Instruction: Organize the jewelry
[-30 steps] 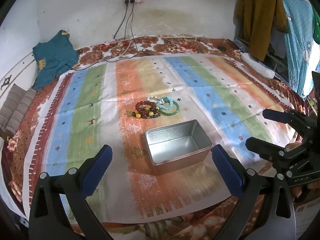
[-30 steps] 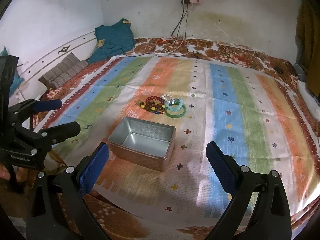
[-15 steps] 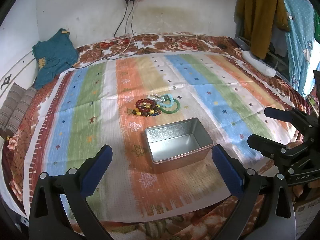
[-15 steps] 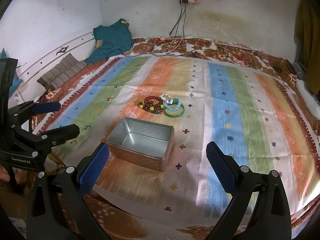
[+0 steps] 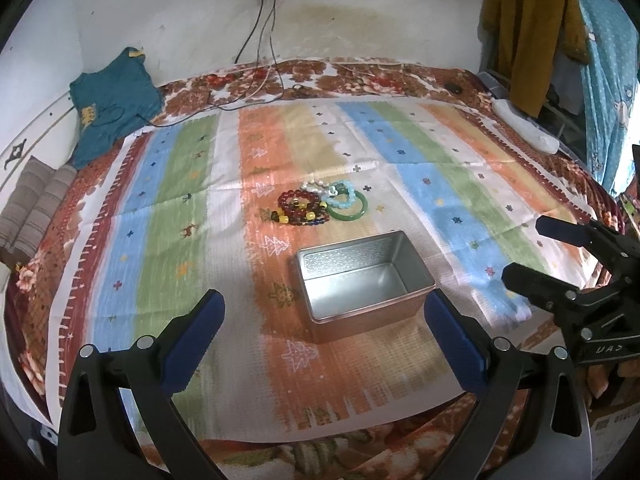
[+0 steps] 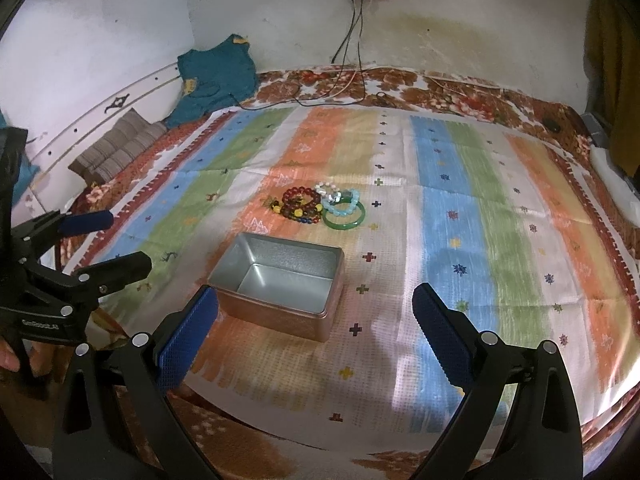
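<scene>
A pile of bracelets lies on the striped cloth: dark red beads [image 5: 299, 204] [image 6: 301, 200], a pale blue bead bracelet [image 5: 340, 197] [image 6: 339, 205], a green bangle [image 5: 348, 211] [image 6: 344, 219] and white beads [image 5: 314, 187]. An empty open metal tin [image 5: 366, 282] [image 6: 280, 280] stands just in front of them. My left gripper [image 5: 324, 312] is open and empty, above the near edge of the cloth, short of the tin. My right gripper [image 6: 316, 312] is open and empty, near the tin's front right corner.
The striped cloth [image 5: 180, 240] covers a floral bed. A teal garment [image 5: 108, 104] and a striped cushion [image 5: 32, 200] lie at the far left. Cables [image 5: 260, 80] run from a wall socket. Clothes [image 5: 532, 28] hang at the right. Each gripper shows in the other's view [image 5: 560, 268] [image 6: 80, 256].
Both grippers have crept slightly forward toward the tin. Both stay open and empty. The jewelry and tin have not moved.
</scene>
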Demonstrator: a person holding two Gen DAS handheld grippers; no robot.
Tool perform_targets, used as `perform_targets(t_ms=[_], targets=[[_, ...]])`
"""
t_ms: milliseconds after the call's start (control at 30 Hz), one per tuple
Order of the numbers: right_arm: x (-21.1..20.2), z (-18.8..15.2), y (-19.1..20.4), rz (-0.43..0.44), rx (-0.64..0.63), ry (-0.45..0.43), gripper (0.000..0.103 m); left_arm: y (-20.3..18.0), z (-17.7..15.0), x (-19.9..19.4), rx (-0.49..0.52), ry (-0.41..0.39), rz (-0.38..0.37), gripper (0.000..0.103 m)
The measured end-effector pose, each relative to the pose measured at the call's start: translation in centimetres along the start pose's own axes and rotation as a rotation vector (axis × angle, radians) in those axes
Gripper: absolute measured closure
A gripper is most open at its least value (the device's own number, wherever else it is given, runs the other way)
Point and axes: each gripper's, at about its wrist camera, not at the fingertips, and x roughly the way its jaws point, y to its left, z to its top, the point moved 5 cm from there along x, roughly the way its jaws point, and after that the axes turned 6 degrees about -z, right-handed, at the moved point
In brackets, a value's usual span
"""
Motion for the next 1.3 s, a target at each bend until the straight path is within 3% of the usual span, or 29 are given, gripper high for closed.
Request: perform_targets(t_ms=[367, 633, 700, 800, 1033, 1300], targets=[[1.2, 0.5, -0.7, 0.004, 0.041, 0.025, 0.004, 1.3, 0.8, 0.5, -0.052, 0.012, 0.03, 0.006], [2.6, 1.0, -0.8, 0.009, 0.043, 0.059, 0.004, 1.6, 1.7, 1.2, -0.084, 0.004, -0.029, 0.006], [2.9, 1.3, -0.9, 0.007, 0.04, 0.064, 0.004, 2.0, 2.0, 1.8, -0.09, 0.016, 0.012, 0.006], [3.4, 1.9, -1.0, -0.012, 0.026, 0.066, 0.004, 2.3, 2.6, 2.6, -0.094, 0.019, 0.005, 0.006], [4.8, 3.4, -1.8, -0.045, 0.014, 0.073, 0.004, 3.0, 4.3, 4.2, -0.023, 0.006, 0.099, 0.006], [6.2, 5.1, -2.0, -0.031, 0.019, 0.072, 0.004, 4.4, 5.2, 6.1, -0.033, 0.085, 0.136, 0.006]])
